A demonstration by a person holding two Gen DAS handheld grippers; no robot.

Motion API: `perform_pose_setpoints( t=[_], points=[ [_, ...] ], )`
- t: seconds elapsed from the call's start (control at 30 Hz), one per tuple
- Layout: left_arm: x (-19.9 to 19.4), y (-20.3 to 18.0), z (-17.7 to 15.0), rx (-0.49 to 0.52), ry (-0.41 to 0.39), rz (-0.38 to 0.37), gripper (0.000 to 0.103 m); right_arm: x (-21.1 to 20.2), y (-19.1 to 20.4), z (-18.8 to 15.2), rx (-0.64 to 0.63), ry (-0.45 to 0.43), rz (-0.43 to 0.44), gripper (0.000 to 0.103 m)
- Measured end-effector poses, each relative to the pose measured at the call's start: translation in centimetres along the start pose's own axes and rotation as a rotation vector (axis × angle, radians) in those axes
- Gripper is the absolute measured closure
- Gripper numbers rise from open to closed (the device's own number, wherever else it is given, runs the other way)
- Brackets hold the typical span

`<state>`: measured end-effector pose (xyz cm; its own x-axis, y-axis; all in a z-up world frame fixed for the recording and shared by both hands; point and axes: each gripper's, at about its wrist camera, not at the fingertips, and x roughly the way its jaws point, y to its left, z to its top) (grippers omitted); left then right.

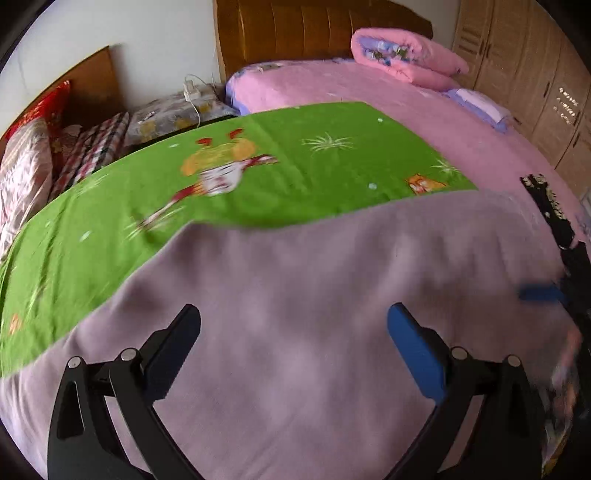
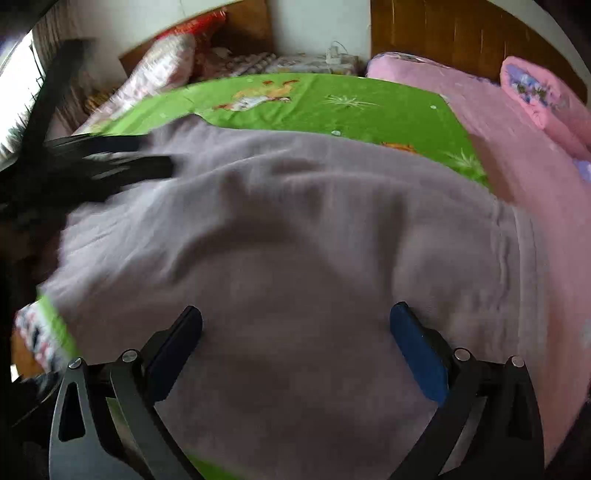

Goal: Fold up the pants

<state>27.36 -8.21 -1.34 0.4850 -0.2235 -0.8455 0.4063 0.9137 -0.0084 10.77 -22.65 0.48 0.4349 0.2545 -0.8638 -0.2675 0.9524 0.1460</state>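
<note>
Both grippers are over the bed, and the mauve fleece pants (image 1: 314, 295) lie spread across the green cartoon-print sheet (image 1: 258, 166), covering its near part. From the left wrist view, the left gripper (image 1: 293, 323) has its fingers spread wide with nothing between them; pants fabric fills the gap and runs out past both fingertips. Same story on the other side: the right gripper (image 2: 295, 321) is spread apart and holding nothing, with the pants (image 2: 295, 229) lying beneath and ahead of the fingers, rumpled into soft folds. Whether either set of fingertips touches the cloth, I can't tell. Toward the headboard (image 1: 314, 29), a folded pink quilt (image 1: 406, 55) sits on the pink bedspread (image 1: 461, 140)
</note>
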Motion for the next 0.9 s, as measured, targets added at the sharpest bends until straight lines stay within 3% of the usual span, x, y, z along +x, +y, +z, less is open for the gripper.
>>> perform_pose_setpoints(
  t=[0.07, 0.13, 0.17, 0.33, 0.53, 0.63, 0.77, 0.9],
  points=[
    [2.8, -0.8, 1.7, 0.001, 0.013, 0.012, 0.002, -0.4, -0.4, -1.4, -0.041, -0.006, 0.007, 0.005],
    [5.3, -1.3, 2.3, 0.003, 0.066, 0.08, 0.001, -0.8, -1.0, -2.6, -0.06, -0.025, 0.032, 0.006],
    [5.8, -1.1, 2.4, -0.033, 0.026, 0.068, 0.001, -1.4, -2.0, -3.4, -0.041, -0.046, 0.064, 0.007],
    [6.2, -1.2, 2.5, -0.025, -0.009, 0.074, 0.001, -2.9, -3.9, -5.3, 0.005, -0.139, 0.148, 0.013],
    [5.4, -1.5, 2.2, -0.023, -0.031, 0.088, 0.001, -7.1, -3.5, -6.7, 0.061, -0.303, 0.069, 0.009],
    [4.3, -2.0, 1.7, -0.007, -0.067, 0.104, 0.002, -5.4, -5.6, -7.7, 0.129, -0.247, 0.027, 0.009],
    [0.2, -3.2, -0.5, 0.025, -0.154, 0.074, 0.002, -5.6, -5.6, -8.1, 0.112, -0.265, 0.001, 0.009],
    [-3.2, -3.6, -4.0, 0.04, -0.188, 0.066, 0.002, -6.2, -5.3, -7.8, 0.162, -0.288, -0.053, 0.009]
  ],
)
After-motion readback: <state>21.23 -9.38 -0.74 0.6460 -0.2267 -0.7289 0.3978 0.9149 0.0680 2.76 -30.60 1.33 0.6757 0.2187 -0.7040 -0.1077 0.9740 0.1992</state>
